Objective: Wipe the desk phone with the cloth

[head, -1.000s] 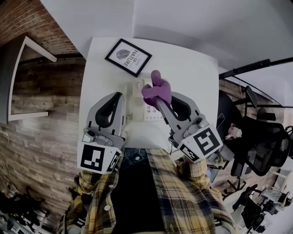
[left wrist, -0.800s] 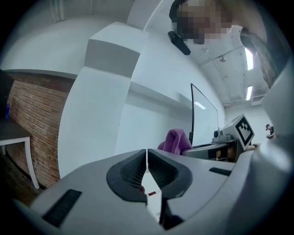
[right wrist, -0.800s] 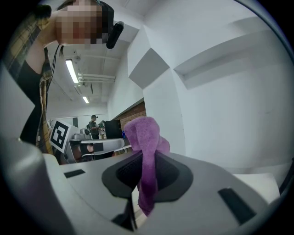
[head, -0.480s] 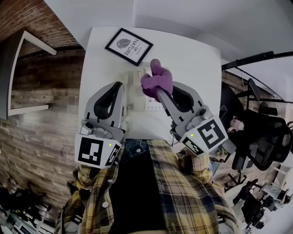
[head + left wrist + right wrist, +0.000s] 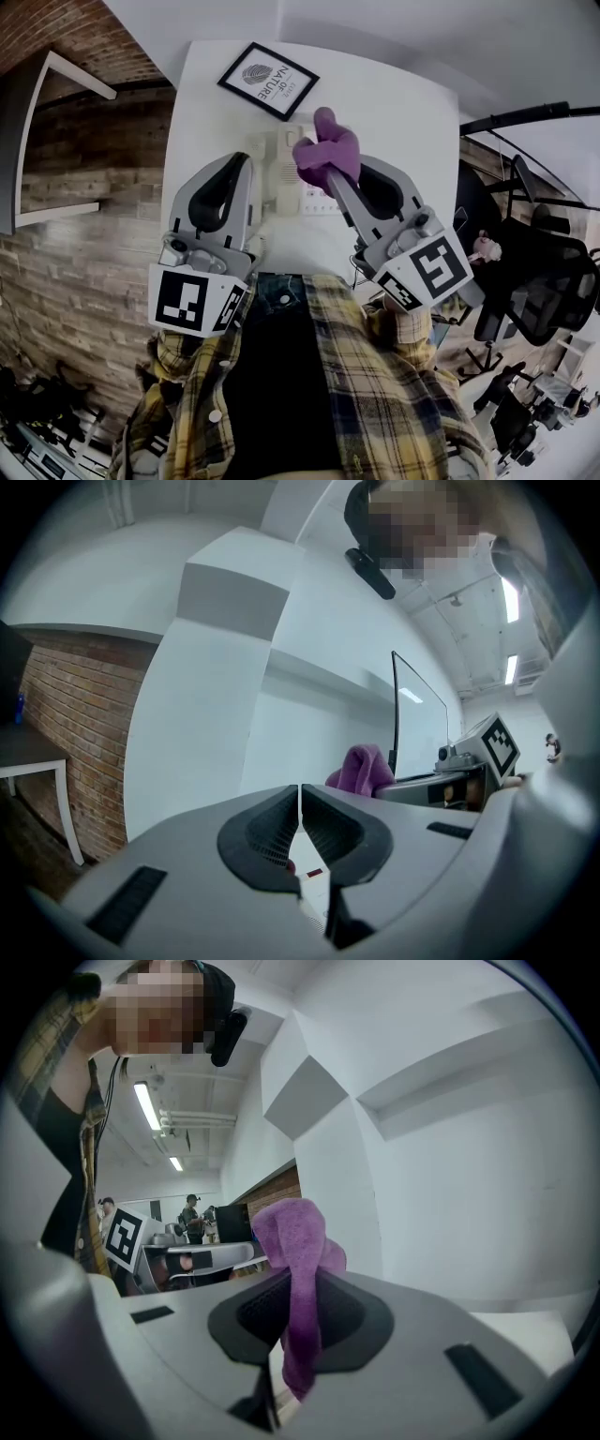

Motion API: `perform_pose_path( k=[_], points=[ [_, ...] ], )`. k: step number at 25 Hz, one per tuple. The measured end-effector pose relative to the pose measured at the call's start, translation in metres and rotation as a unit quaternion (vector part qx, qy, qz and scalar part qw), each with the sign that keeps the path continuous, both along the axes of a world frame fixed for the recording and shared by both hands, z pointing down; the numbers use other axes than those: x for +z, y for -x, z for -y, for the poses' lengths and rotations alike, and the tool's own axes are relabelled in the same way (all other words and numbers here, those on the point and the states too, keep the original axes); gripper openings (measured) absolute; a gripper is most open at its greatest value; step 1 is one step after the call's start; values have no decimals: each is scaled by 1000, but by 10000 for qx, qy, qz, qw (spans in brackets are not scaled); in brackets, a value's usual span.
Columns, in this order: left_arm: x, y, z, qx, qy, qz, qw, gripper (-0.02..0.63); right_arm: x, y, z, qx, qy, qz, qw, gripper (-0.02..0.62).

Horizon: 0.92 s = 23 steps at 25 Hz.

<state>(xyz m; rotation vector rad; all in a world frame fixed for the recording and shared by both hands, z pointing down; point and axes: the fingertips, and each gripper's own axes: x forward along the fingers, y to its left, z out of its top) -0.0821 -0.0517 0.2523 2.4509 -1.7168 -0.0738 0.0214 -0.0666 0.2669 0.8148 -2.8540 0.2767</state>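
A beige desk phone [image 5: 285, 174] lies on the white desk [image 5: 403, 112], partly hidden by both grippers. My right gripper [image 5: 327, 176] is shut on a purple cloth [image 5: 325, 148], which bunches up over the phone's right part. In the right gripper view the cloth [image 5: 298, 1241] hangs pinched between the jaws of the right gripper [image 5: 297, 1290]. My left gripper [image 5: 244, 167] sits just left of the phone. Its jaws are shut with nothing between them in the left gripper view [image 5: 300, 797], where the cloth [image 5: 361, 767] shows at the right. Both gripper cameras look up at the walls, not the desk.
A black-framed picture [image 5: 266, 79] lies at the desk's far side. A brick wall [image 5: 84, 234] and a white shelf frame [image 5: 37, 150] are to the left. Black office chairs [image 5: 525, 281] stand to the right of the desk.
The desk, phone and picture have slid up in the head view. Both grippers keep their places by the phone, and the cloth stays pinched in the right one.
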Motion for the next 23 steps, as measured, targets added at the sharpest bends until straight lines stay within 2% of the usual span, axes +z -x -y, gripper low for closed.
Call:
perform_pose_path(
  k=[23],
  points=[
    [-1,-10,4,88,-21,10,10000,21,0,-13,4,69,8,-61,10000,61]
  ],
)
